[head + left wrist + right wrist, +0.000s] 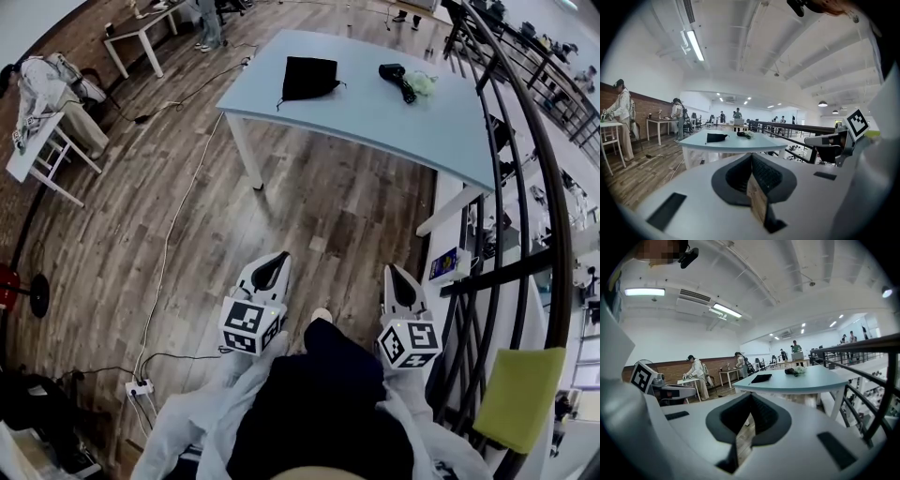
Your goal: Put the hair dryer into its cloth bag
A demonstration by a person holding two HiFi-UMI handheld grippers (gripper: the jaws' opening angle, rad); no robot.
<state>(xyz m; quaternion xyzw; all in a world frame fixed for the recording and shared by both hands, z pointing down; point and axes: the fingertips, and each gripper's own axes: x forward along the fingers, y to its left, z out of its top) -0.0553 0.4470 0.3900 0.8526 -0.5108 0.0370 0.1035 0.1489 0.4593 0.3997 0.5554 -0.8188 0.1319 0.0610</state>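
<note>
Desk is straight ahead, well apart from both grippers. Left gripper and right gripper: jaws pressed together, empty. Hair dryer lies slantwise on the desk's right part, on the right gripper's side. Cloth bag lies flat on the desk's left part, on the left gripper's side

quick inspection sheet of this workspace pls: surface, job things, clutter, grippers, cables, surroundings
surface: light blue table, ahead on wooden floor.
job's things: black cloth bag lying flat; hair dryer to its right, apart.
clutter: pale green item beside the hair dryer, unidentifiable.
grippers: left gripper and right gripper shut, empty, short of the table.
cables: white cable across the floor toward a power strip.
surroundings: railing at right; people at other tables.
</note>
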